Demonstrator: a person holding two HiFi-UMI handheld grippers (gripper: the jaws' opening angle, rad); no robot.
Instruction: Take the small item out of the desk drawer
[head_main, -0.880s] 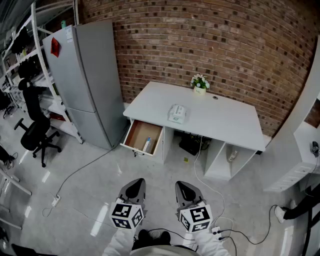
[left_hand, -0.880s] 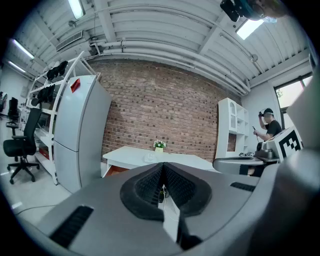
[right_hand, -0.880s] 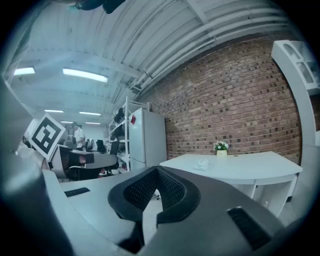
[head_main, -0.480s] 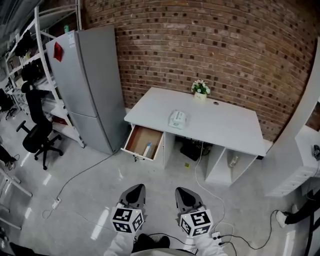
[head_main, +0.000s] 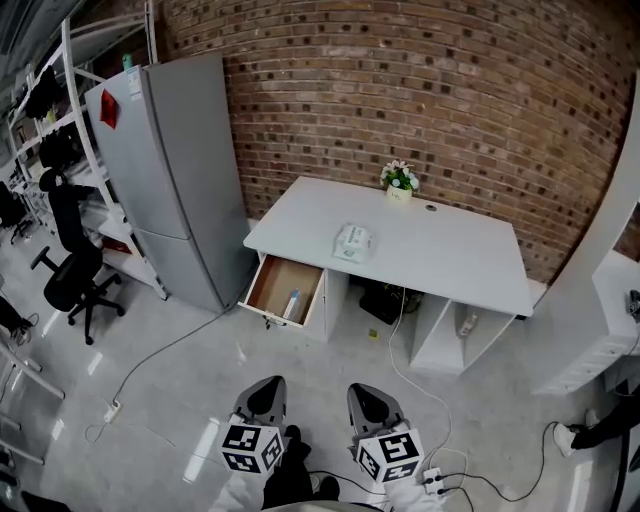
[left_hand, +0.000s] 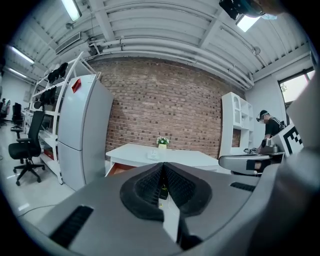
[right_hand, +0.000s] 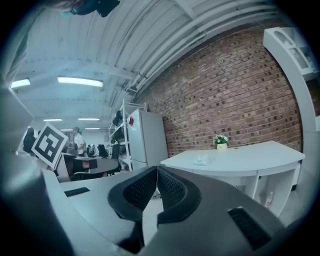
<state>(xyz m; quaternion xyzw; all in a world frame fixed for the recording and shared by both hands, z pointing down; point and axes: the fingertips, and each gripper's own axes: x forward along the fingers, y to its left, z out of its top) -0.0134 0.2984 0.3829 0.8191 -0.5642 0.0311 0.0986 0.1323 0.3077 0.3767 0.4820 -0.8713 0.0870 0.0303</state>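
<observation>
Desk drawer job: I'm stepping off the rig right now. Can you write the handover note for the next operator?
Left tongs: shut, empty, held low in front of the person, well short of the desk.
Right tongs: shut, empty, beside the left pair.
Drawer: pulled open under the desk's left end. The small bottle lies on its wooden bottom.
Done: the drawer is open.
Left: walk up, open one pair of tongs, grip the bottle and lift it out.
</observation>
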